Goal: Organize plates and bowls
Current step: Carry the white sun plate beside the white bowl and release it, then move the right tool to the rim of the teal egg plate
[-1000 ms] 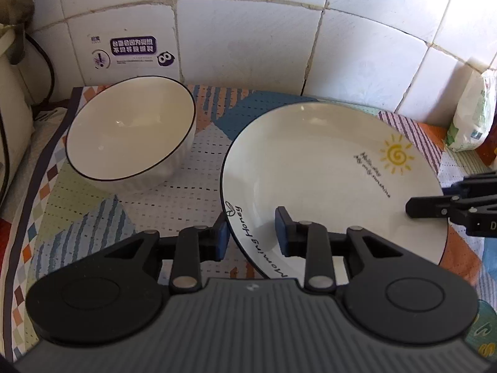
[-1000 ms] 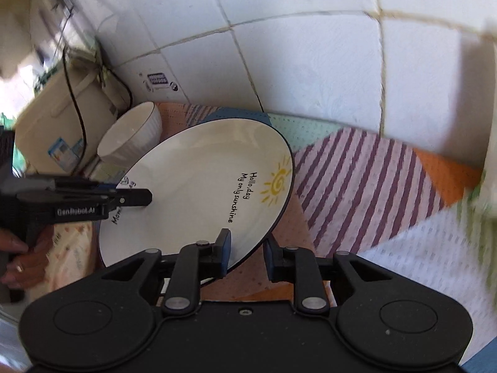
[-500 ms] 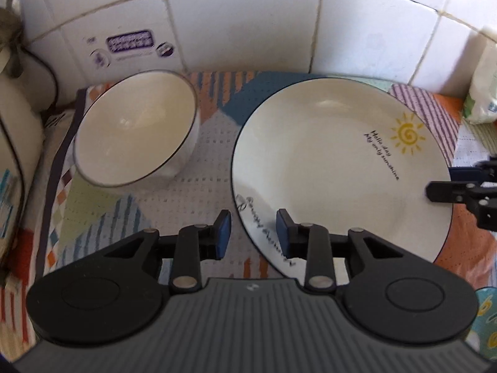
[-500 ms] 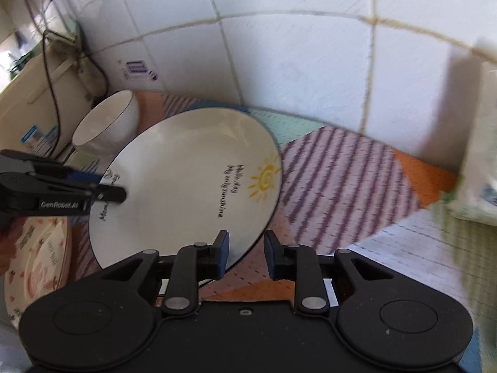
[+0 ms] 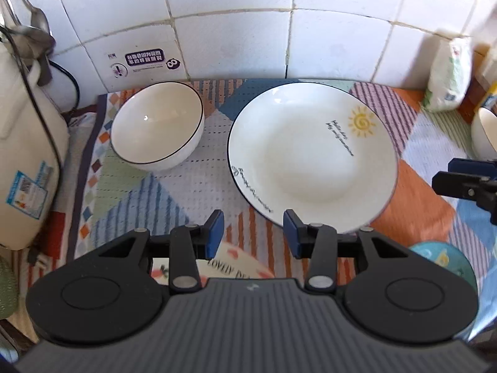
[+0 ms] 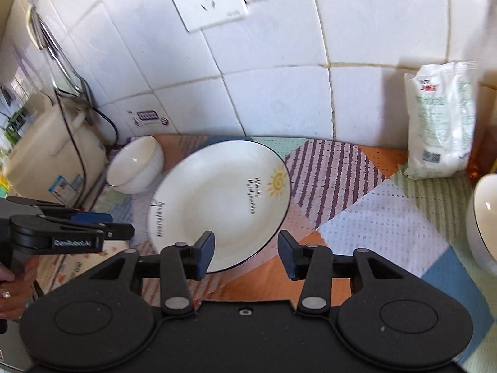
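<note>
A white plate with a sun drawing [image 5: 312, 158] lies flat on the patchwork mat [image 5: 174, 192], also in the right wrist view [image 6: 222, 200]. A white bowl with a dark rim [image 5: 157, 124] stands left of it, also in the right wrist view [image 6: 135, 164]. My left gripper [image 5: 253, 233] is open and empty, just in front of the plate's near edge. My right gripper [image 6: 245, 251] is open and empty, its fingers apart above the plate's right edge. It shows at the right in the left wrist view [image 5: 466, 180].
A cream appliance [image 5: 25, 161] with a cord stands at the left. A white bag [image 6: 441, 118] leans on the tiled wall. A second white bowl [image 6: 484, 217] is at the far right. A patterned plate [image 5: 236, 267] and a blue plate [image 5: 441, 261] lie near me.
Both grippers have opened and let go of the sun plate, which now lies flat on the mat. Both have pulled back and up from it.
</note>
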Tool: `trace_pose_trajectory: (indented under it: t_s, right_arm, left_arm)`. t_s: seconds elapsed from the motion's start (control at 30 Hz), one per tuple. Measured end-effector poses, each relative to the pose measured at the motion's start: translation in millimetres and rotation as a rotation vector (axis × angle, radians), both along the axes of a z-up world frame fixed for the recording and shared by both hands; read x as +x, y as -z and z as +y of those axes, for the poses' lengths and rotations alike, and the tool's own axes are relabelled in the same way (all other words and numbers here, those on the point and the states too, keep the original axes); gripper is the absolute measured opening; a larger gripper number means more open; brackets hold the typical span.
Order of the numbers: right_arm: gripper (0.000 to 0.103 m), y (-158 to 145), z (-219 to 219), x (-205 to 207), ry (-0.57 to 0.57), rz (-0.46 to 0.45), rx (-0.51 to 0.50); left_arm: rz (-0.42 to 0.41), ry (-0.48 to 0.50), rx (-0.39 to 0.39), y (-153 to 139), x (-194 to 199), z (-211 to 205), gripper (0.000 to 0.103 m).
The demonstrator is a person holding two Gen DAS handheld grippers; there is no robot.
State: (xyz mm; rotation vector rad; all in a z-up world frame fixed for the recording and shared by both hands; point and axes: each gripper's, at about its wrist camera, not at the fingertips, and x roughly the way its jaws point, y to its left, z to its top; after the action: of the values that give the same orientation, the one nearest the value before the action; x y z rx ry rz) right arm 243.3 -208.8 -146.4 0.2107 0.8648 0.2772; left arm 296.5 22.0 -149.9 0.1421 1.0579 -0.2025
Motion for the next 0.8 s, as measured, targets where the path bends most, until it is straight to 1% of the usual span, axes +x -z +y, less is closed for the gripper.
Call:
trace_pose_trajectory:
  t_s: [0.1,0.17,0.23,0.4,0.5,0.6,0.67,0.8]
  right_arm:
    - [0.055,-11,6,-20,0.025,-0.015,0.005]
    - [0.057,-19,10,-33,0.037,-0.018,-0.005]
    - [0.059,-25,13,-45,0.039,-0.021,-0.011]
    - [0.064,-40,19,-76,0.054,-0.049,-0.022]
    - [0.068,-45,21,-95,0.075,-0.066,-0.033]
    - [0.071,-49,22,-112,0.107,-0.066,-0.051]
    - [0.072,-50,21,-123,0.131,-0.065,-0.07]
    - [0.073,-48,15,-149,0.168,-0.06,-0.089]
  left_arm:
    - [0.01,0.014,-0.013,-12,-12,2,0.042]
    - [0.007,0.029,-0.018,-20,-22,3,0.044]
    - [-0.012,0.051,-0.013,-28,-32,4,0.045]
    - [-0.058,0.111,0.031,-47,-61,-2,0.05]
    - [-0.063,0.141,0.026,-57,-80,-6,0.054]
    - [-0.066,0.166,0.021,-63,-99,-12,0.06]
    - [-0.066,0.189,0.013,-65,-111,-12,0.062]
    - [-0.058,0.223,0.005,-61,-133,-16,0.068]
